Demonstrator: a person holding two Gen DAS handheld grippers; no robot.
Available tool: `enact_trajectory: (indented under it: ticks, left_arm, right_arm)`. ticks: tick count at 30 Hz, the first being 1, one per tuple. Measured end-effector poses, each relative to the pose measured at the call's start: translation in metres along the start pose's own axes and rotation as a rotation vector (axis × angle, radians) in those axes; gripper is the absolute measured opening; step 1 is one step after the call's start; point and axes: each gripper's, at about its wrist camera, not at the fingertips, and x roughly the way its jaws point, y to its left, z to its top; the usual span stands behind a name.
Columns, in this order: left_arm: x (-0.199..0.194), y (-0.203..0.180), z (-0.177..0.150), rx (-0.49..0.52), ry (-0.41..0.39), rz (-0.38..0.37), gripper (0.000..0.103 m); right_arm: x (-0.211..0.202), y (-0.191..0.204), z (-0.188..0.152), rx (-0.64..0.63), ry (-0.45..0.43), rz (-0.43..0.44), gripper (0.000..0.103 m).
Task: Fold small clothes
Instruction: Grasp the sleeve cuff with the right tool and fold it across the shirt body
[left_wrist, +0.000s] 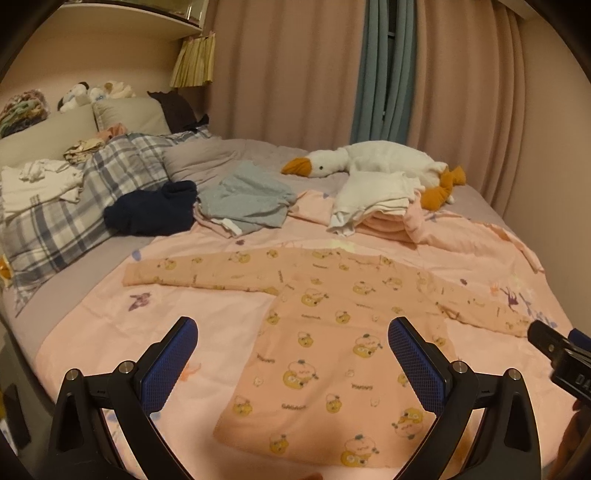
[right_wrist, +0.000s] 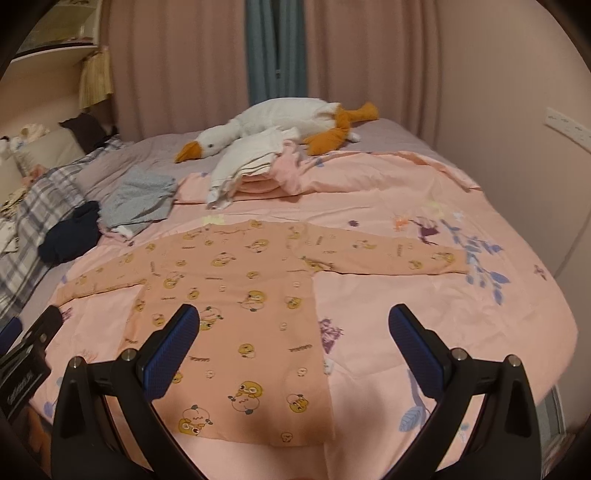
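A small peach long-sleeved shirt (left_wrist: 325, 332) with a yellow duck print lies flat on the pink bedspread, both sleeves spread out sideways. It also shows in the right wrist view (right_wrist: 236, 295). My left gripper (left_wrist: 291, 328) is open and empty, hovering over the shirt's lower left part. My right gripper (right_wrist: 293, 317) is open and empty, hovering over the shirt's lower right part. The right gripper's tip shows at the right edge of the left wrist view (left_wrist: 554, 347). The left gripper shows at the left edge of the right wrist view (right_wrist: 33, 343).
Behind the shirt lie a grey-blue garment (left_wrist: 247, 199), a dark navy garment (left_wrist: 151, 210), a folded white and pink pile (left_wrist: 373, 203) and a white plush goose (left_wrist: 373, 158). A plaid blanket (left_wrist: 74, 206) and pillows are at the left. Curtains (left_wrist: 295, 66) and wall close the far side.
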Motion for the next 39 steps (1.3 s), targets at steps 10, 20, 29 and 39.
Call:
enact_trajectory:
  ticks: [10,20,29,39]
  left_arm:
    - [0.128,0.032,-0.005,-0.038,0.167,-0.025,0.102]
    - [0.21,0.068,-0.027,-0.128,0.31,-0.002,0.102]
    - [0.228,0.077,-0.048,-0.186,0.401,-0.073,0.095]
    - [0.24,0.06,-0.052,-0.035,0.412,0.008,0.097]
  right_arm:
    - [0.078,-0.094,0.032,0.24,0.048,0.058,0.102]
    - [0.178,-0.222,0.036,0.457,0.148,0.082,0.101]
    - [0.217,-0.351,-0.008,0.813,0.16,-0.042,0.09]
    - [0.246,-0.381,-0.023,0.99,0.116,-0.107,0.008]
